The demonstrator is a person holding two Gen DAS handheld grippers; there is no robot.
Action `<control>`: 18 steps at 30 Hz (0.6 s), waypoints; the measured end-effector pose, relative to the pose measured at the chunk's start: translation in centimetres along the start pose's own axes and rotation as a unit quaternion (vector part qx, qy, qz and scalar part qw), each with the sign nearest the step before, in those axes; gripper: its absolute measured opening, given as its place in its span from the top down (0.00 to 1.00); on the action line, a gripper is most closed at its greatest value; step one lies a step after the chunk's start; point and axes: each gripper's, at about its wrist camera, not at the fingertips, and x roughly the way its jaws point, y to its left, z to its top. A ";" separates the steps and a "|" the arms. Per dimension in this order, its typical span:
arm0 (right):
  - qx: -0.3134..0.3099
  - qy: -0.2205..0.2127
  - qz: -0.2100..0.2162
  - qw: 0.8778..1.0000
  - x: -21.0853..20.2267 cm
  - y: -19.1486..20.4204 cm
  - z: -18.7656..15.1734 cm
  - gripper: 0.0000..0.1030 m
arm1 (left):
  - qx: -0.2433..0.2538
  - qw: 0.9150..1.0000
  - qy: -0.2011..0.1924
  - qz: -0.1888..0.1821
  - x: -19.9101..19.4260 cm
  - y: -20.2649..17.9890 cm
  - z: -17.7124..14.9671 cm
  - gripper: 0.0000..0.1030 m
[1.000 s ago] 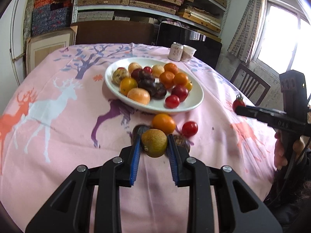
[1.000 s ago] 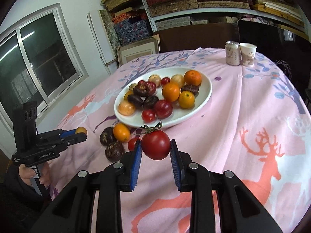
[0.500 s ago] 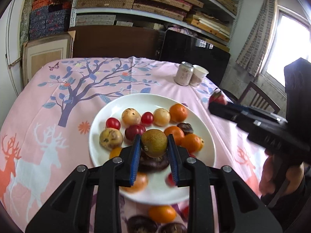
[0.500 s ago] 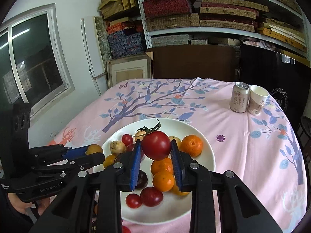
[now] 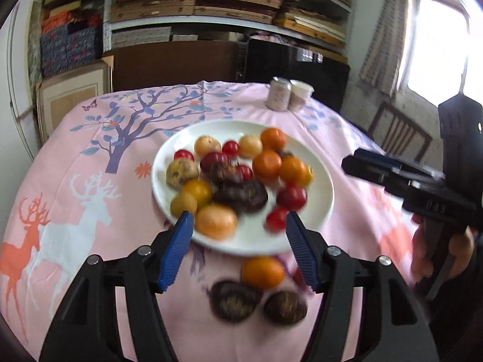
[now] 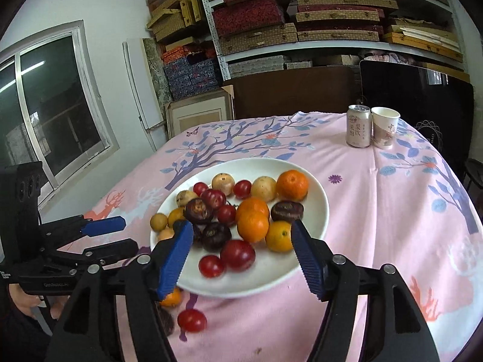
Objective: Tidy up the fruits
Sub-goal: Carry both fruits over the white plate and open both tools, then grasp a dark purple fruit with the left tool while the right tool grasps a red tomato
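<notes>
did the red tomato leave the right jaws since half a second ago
Yes. The right gripper has just been opening, jaws empty; a large red tomato now lies on the white plate.

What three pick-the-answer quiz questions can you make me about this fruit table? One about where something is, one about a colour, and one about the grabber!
1. Where does the can stand?
A. beside the paper cup
B. on the shelf
C. on the floor

2. What colour is the plate?
A. blue
B. white
C. black

3. How is the right gripper?
A. shut tight
B. open, gripping nothing
C. squeezing the can

Answers:
1 A, they stand side by side at the table's far edge.
2 B, its bare rim shows white.
3 B, its jaws have just been opening and its blue pads press on nothing.
</notes>
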 end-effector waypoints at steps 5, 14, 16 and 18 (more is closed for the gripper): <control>0.011 0.014 -0.002 1.000 -0.8 -0.8 -3.0 0.33 | 0.045 0.998 0.033 0.034 -0.7 -0.5 -4.5 0.40; 0.001 0.030 0.003 1.000 -0.3 -0.6 -3.9 0.33 | 0.049 0.994 0.089 0.033 1.7 -0.4 -5.9 0.57; 0.000 0.038 0.005 0.999 -0.1 -0.6 -4.0 0.33 | 0.052 0.994 0.092 0.034 2.2 -0.8 -5.6 0.57; -0.001 0.041 0.007 0.999 0.0 -0.6 -4.0 0.33 | 0.052 0.993 0.099 0.034 2.8 -1.0 -5.4 0.57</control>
